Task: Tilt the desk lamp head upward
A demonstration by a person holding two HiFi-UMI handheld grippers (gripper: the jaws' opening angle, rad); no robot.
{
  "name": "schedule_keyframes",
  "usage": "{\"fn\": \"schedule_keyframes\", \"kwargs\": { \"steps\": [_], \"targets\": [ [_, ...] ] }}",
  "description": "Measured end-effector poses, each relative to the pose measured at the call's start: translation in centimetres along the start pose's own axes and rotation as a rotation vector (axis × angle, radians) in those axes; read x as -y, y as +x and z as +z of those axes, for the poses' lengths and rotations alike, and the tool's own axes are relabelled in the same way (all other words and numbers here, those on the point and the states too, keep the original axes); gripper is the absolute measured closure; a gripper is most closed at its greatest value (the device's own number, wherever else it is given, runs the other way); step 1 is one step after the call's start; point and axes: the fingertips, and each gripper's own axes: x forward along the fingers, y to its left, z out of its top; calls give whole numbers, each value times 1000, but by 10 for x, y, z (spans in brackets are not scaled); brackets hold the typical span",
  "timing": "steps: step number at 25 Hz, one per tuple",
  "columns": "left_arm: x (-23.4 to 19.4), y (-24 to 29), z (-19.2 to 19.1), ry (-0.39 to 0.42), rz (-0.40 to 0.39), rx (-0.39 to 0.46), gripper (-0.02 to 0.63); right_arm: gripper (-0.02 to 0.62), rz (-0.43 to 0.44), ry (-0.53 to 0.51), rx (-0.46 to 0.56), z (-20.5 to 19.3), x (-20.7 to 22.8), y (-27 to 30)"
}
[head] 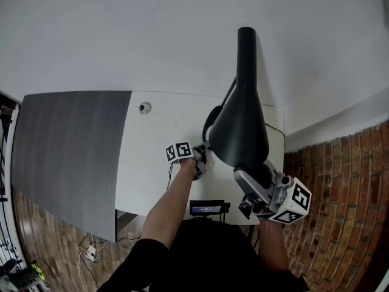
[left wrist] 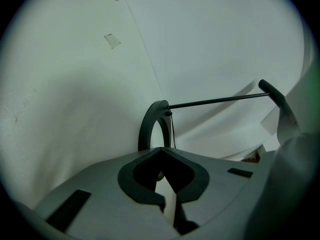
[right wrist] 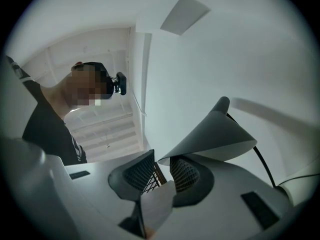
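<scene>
A black desk lamp stands on the white desk [head: 152, 163] against the wall. Its cone-shaped head [head: 240, 126] widens toward me and its narrow end [head: 246, 41] points at the wall. My right gripper [head: 244, 174] is shut on the head's lower rim. In the right gripper view the head's rim [right wrist: 210, 139] runs in between the mesh pads of the right gripper [right wrist: 161, 160]. My left gripper [head: 203, 154] sits low at the lamp's ring base [left wrist: 150, 126], shut on its near edge. A thin rod [left wrist: 220, 101] runs off from the base beyond the left gripper [left wrist: 161, 151].
A dark grey panel [head: 67, 157] lies beside the desk on the left. A round grommet [head: 144, 107] sits in the desk top. A small device with a blue screen [head: 206, 208] is at the front edge. Brick surface [head: 340, 193] lies right. The lamp cord [right wrist: 265, 166] hangs behind the head.
</scene>
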Motion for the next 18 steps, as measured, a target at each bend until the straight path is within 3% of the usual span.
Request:
{"fn": "schedule_keyframes", "kwargs": {
  "steps": [18],
  "targets": [
    [-1, 1, -1, -1, -1, -2, 594, 492, 16, -69, 23, 27, -16, 10]
  ]
}}
